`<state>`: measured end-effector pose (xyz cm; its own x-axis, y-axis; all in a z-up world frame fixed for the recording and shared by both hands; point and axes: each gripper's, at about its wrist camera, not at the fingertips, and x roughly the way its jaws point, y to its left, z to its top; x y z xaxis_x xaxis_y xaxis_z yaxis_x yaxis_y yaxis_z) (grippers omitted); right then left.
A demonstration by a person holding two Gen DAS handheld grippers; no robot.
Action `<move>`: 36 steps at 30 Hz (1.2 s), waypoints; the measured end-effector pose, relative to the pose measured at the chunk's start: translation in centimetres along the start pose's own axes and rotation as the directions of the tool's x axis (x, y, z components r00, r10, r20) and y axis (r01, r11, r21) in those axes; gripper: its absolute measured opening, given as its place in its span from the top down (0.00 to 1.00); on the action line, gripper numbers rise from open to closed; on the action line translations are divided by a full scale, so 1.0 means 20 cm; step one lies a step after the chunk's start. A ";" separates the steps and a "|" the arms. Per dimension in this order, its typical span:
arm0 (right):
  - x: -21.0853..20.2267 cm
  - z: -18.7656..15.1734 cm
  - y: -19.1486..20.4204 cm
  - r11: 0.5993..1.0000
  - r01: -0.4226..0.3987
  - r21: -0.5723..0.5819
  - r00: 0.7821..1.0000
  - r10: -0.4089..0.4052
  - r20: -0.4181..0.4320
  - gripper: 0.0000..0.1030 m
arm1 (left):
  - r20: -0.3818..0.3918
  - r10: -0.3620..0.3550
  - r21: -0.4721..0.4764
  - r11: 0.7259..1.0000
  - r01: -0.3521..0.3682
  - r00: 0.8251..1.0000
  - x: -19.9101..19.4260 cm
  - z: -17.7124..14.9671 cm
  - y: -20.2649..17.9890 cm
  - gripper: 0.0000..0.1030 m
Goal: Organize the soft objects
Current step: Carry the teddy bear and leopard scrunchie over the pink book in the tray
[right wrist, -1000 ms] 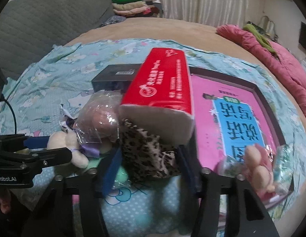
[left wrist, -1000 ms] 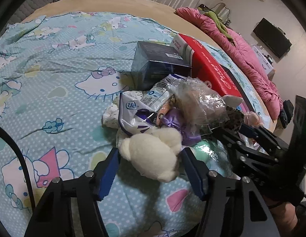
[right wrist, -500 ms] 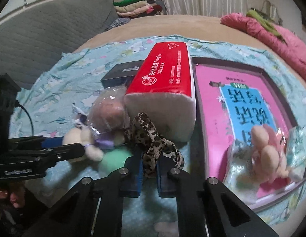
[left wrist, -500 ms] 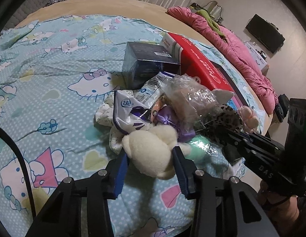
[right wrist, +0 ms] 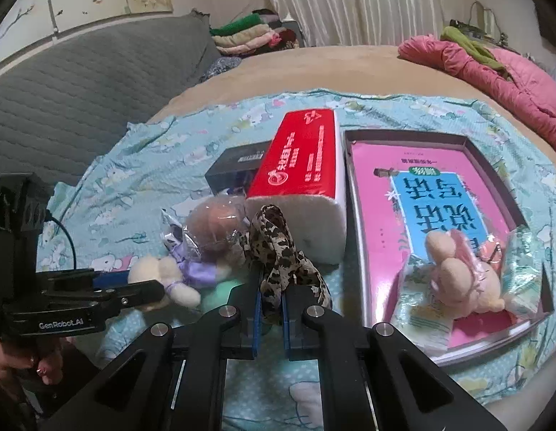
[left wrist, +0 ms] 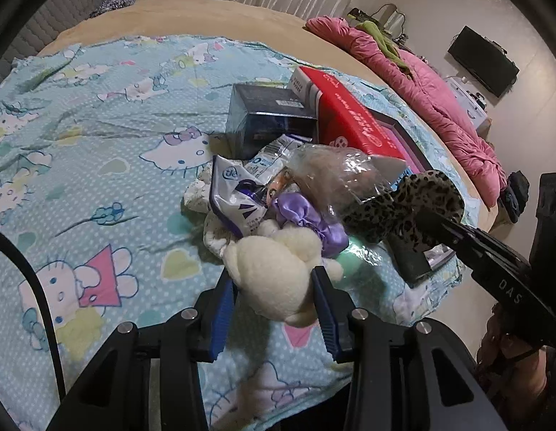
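Note:
My left gripper [left wrist: 274, 289] is shut on a cream plush toy [left wrist: 274, 273] with a purple bow [left wrist: 306, 219], at the near side of a pile of soft items on the bed. The toy also shows in the right wrist view [right wrist: 162, 273]. My right gripper [right wrist: 270, 303] is shut on a leopard-print cloth [right wrist: 278, 251] and holds it above the sheet; the cloth hangs from it in the left wrist view [left wrist: 407, 201]. A plush in clear plastic [right wrist: 215, 228] lies in the pile. A pink plush in a wrapper [right wrist: 461, 276] lies in the box lid.
A red tissue pack [right wrist: 303, 165] and a dark box [left wrist: 267, 122] sit behind the pile. A box lid with a pink book [right wrist: 421, 186] lies to the right. Packets [left wrist: 238, 194] lie in the pile. A pink quilt [left wrist: 432, 93] lies beyond.
My left gripper closed on the cream plush. My right gripper closed on the leopard cloth and lifted it up and back from the tissue pack.

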<state>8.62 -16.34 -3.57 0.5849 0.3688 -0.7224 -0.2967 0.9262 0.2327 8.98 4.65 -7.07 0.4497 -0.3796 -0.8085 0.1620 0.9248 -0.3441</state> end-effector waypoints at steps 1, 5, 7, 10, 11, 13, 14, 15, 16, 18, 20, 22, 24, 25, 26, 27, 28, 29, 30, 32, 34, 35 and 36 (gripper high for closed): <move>-0.01 0.00 0.00 1.000 -0.002 0.002 1.000 0.002 0.004 0.92 | 0.005 0.004 0.002 1.000 -0.004 1.000 -0.02 0.00 -0.01 0.59; -0.06 0.01 0.00 1.000 -0.006 0.007 1.000 0.006 0.018 0.92 | 0.015 0.027 0.008 1.000 -0.027 1.000 -0.06 0.00 -0.03 0.60; -0.08 0.01 0.00 1.000 -0.009 0.011 1.000 0.009 0.027 0.92 | 0.015 0.041 0.009 0.999 -0.041 0.999 -0.08 -0.01 -0.03 0.60; -0.13 0.02 0.00 1.000 -0.017 0.020 0.999 0.016 0.042 0.92 | 0.020 0.041 0.006 0.999 -0.041 0.999 -0.12 -0.02 -0.04 0.60; -0.14 0.02 0.00 1.000 -0.017 0.022 0.999 0.016 0.045 0.92 | 0.024 0.046 0.008 0.999 -0.046 0.999 -0.13 -0.02 -0.04 0.60; -0.16 0.02 0.00 1.000 -0.016 0.023 0.998 0.015 0.053 0.92 | 0.030 0.052 0.007 0.999 -0.053 0.998 -0.15 -0.02 -0.05 0.60; -0.17 0.02 0.00 1.000 -0.017 0.024 0.998 0.016 0.056 0.92 | 0.033 0.052 0.004 0.999 -0.052 0.998 -0.16 -0.02 -0.05 0.60; -0.19 0.02 0.01 1.000 -0.018 0.026 0.998 0.017 0.060 0.92 | 0.037 0.054 0.001 0.999 -0.054 0.998 -0.18 -0.02 -0.05 0.60; -0.19 0.03 0.01 0.999 -0.021 0.027 0.998 0.019 0.063 0.92 | 0.039 0.054 0.002 0.999 -0.054 0.998 -0.19 -0.02 -0.06 0.60; -0.21 0.03 0.00 0.999 -0.021 0.030 0.997 0.019 0.071 0.92 | 0.047 0.058 0.004 0.998 -0.058 0.997 -0.20 -0.02 -0.07 0.60; -0.23 0.04 0.00 0.999 -0.025 0.035 0.996 0.022 0.081 0.92 | 0.060 0.055 0.004 0.998 -0.056 0.997 -0.23 -0.02 -0.08 0.60; -0.25 0.05 0.00 0.999 -0.026 0.036 0.995 0.023 0.093 0.92 | 0.071 0.057 0.006 0.998 -0.058 0.996 -0.25 -0.01 -0.09 0.60; -0.28 0.06 0.00 0.999 -0.029 0.040 0.994 0.024 0.106 0.92 | 0.083 0.059 0.008 0.998 -0.060 0.995 -0.28 0.00 -0.10 0.60; -0.28 0.06 0.00 0.999 -0.030 0.040 0.994 0.025 0.109 0.92 | 0.091 0.059 0.008 0.998 -0.060 0.994 -0.30 0.00 -0.11 0.60; -0.29 0.06 0.00 0.999 -0.030 0.042 0.993 0.025 0.113 0.92 | 0.096 0.060 0.009 0.998 -0.061 0.994 -0.31 0.00 -0.11 0.60; -0.30 0.06 0.00 0.999 -0.032 0.044 0.993 0.026 0.117 0.92 | 0.102 0.063 0.011 0.998 -0.064 0.993 -0.32 0.01 -0.12 0.60; -0.31 0.06 0.00 0.998 -0.033 0.045 0.993 0.027 0.118 0.92 | 0.107 0.065 0.013 0.998 -0.067 0.992 -0.34 0.01 -0.13 0.60; -0.32 0.06 0.00 0.998 -0.034 0.046 0.992 0.028 0.121 0.92 | 0.111 0.066 0.014 0.998 -0.068 0.992 -0.35 0.02 -0.14 0.60; -0.32 0.06 0.00 0.998 -0.034 0.046 0.992 0.028 0.125 0.92 | 0.114 0.067 0.015 0.997 -0.069 0.991 -0.35 0.02 -0.15 0.60; -0.34 0.06 0.00 0.998 -0.036 0.048 0.991 0.030 0.131 0.92 | 0.120 0.073 0.016 0.997 -0.076 0.990 -0.37 0.03 -0.17 0.60; -0.35 0.07 0.00 0.998 -0.038 0.049 0.990 0.031 0.138 0.92 | 0.124 0.073 0.014 0.997 -0.075 0.990 -0.38 0.04 -0.19 0.60; -0.36 0.07 0.00 0.998 -0.040 0.051 0.989 0.032 0.142 0.92 | 0.128 0.071 0.014 0.997 -0.074 0.989 -0.39 0.04 -0.20 0.60; -0.37 0.07 -0.01 0.998 -0.040 0.054 0.988 0.032 0.148 0.92 | 0.134 0.069 0.013 0.997 -0.071 0.989 -0.40 0.05 -0.21 0.60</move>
<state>5.39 -19.07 2.70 0.6806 0.4054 -0.6102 -0.2786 0.9136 0.2962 5.50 3.84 1.26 0.5731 -0.3087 -0.7591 0.1412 0.9497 -0.2796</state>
